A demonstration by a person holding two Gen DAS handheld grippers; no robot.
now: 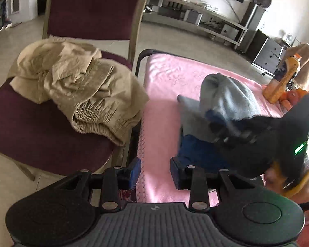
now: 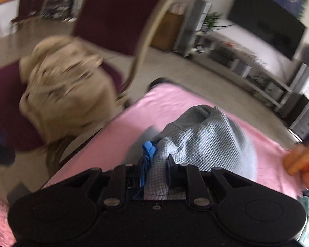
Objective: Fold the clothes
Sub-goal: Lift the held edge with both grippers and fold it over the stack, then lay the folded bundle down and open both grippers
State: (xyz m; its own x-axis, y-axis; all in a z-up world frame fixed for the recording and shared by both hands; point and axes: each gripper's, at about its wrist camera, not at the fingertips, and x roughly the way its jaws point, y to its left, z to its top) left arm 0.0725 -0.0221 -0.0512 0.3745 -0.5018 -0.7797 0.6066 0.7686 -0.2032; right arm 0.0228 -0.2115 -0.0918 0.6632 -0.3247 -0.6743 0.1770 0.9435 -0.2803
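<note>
On the left, a heap of beige trousers [image 1: 78,86] lies crumpled on the dark red seat of a chair [image 1: 37,127], its gathered waistband hanging toward the seat's right edge; bunched as it is, no long axis can be told.

Just beside the chair stands a table under a pink cloth [image 1: 164,94]. The left gripper [image 1: 155,174] hovers over the cloth's near left edge, its jaws apart with nothing between them.

Further right, a pale grey-blue knitted garment [image 2: 206,135] is lifted off the pink cloth, bulging away from the right gripper [image 2: 155,174], whose jaws are clamped on a bunched fold of it beside a bright blue strip.

At the table's far right edge stands an orange bottle [image 1: 282,80] with some fruit. Beyond lie a tiled floor, a low grey media shelf and a dark screen.
</note>
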